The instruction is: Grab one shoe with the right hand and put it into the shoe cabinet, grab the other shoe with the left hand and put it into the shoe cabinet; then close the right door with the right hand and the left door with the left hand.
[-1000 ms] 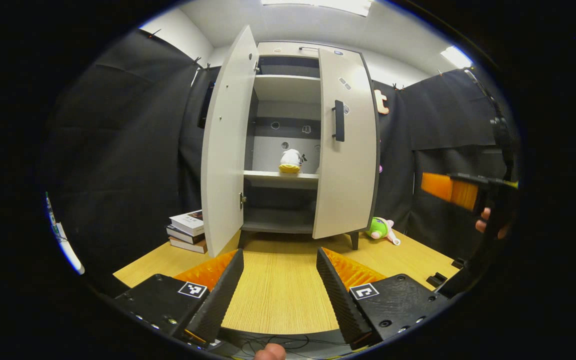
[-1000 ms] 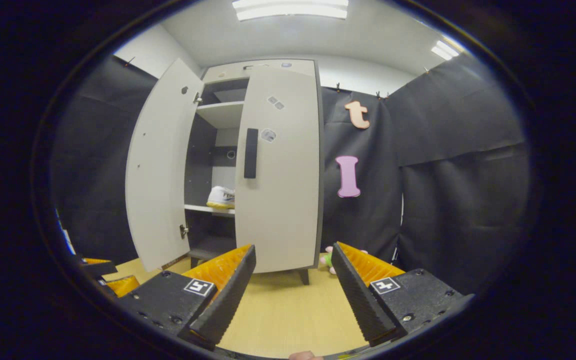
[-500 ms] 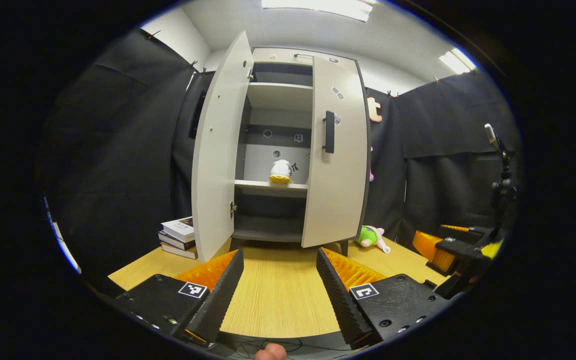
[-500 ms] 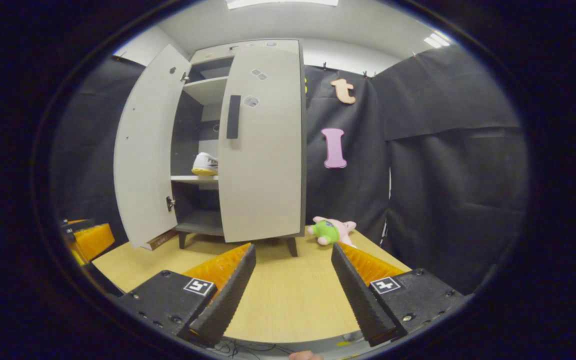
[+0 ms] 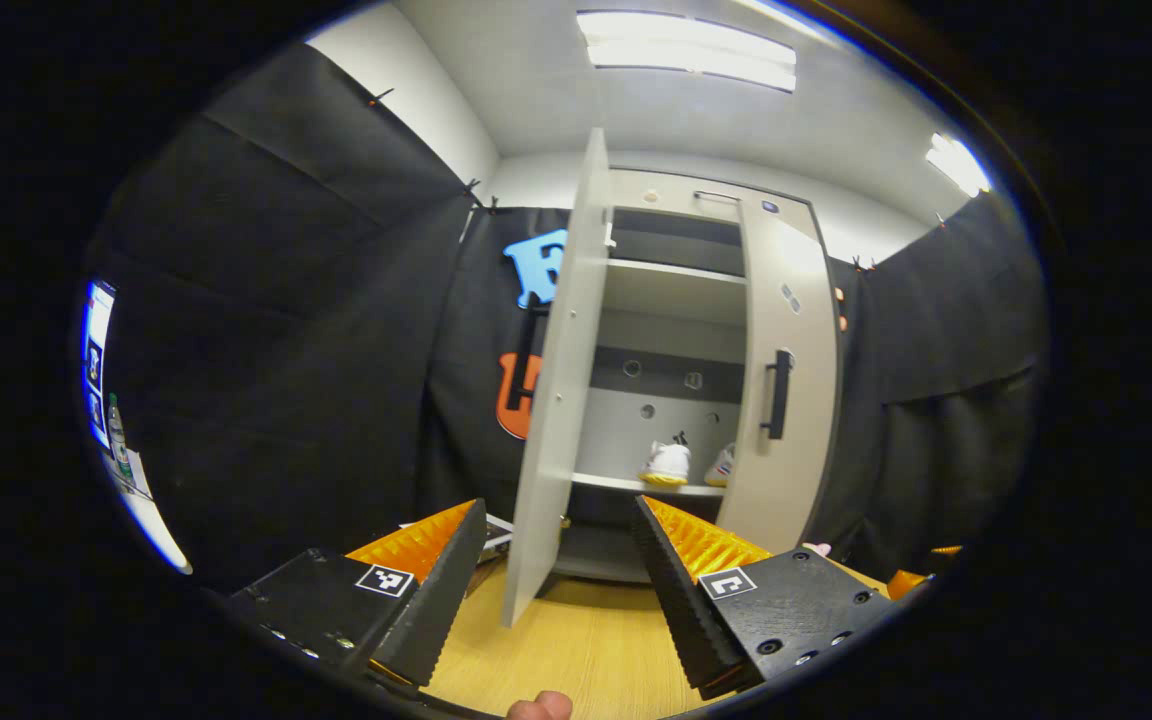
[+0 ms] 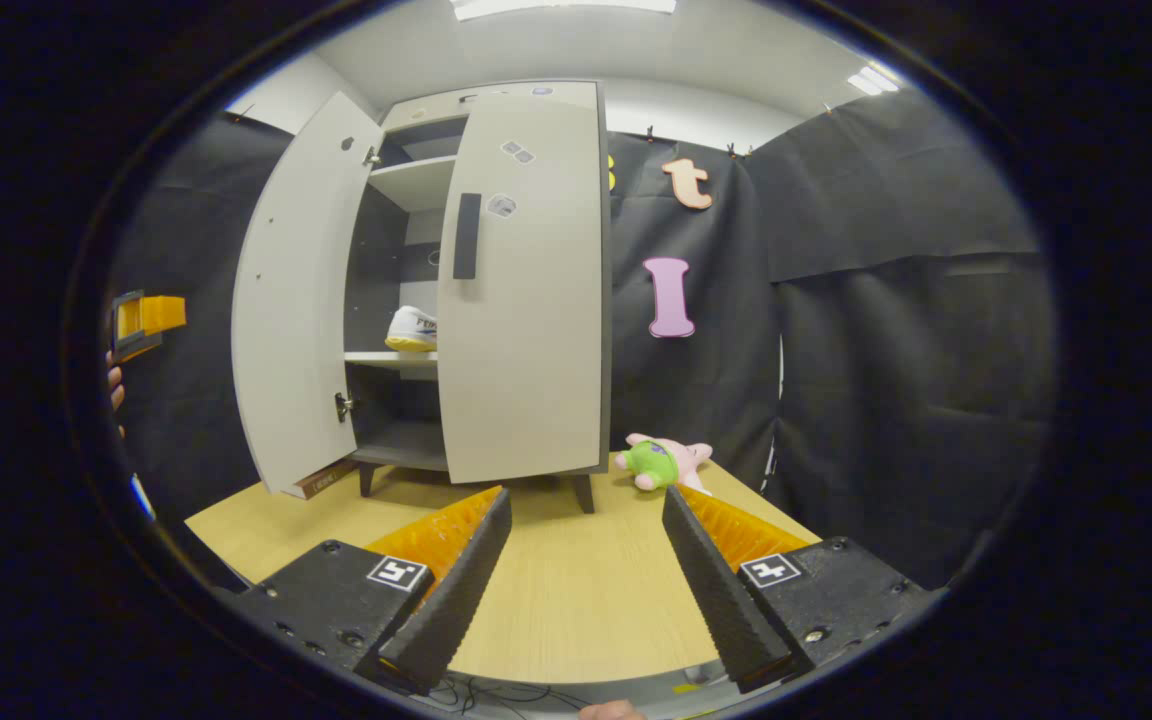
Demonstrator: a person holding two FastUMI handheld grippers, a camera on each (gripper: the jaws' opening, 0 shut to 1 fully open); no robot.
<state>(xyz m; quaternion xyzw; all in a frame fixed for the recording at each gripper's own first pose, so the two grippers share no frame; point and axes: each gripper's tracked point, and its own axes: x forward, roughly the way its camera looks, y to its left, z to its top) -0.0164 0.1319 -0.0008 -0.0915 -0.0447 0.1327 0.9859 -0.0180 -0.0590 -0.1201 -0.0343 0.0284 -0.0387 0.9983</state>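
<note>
Grey 2-door shoe cabinet [image 6: 526,300] on wooden desk [image 6: 576,590], 2 white shoes [image 5: 666,463] on its middle shelf, left door [image 5: 561,400] wide open, both jaws released, empty.

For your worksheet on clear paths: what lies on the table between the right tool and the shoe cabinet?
In the right gripper view, bare wooden table runs from the open right tool to the cabinet; the plush toy lies off to one side.

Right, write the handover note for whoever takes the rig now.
Left hand-held gripper: open, empty, facing the edge of the left door.
Right hand-held gripper: open, empty, low over the table, back from the shoe cabinet.
Both shoes sit on the middle shelf.
Right door looks nearly shut.
Left: swing the wide-open left door closed; check that the right one is shut.
</note>
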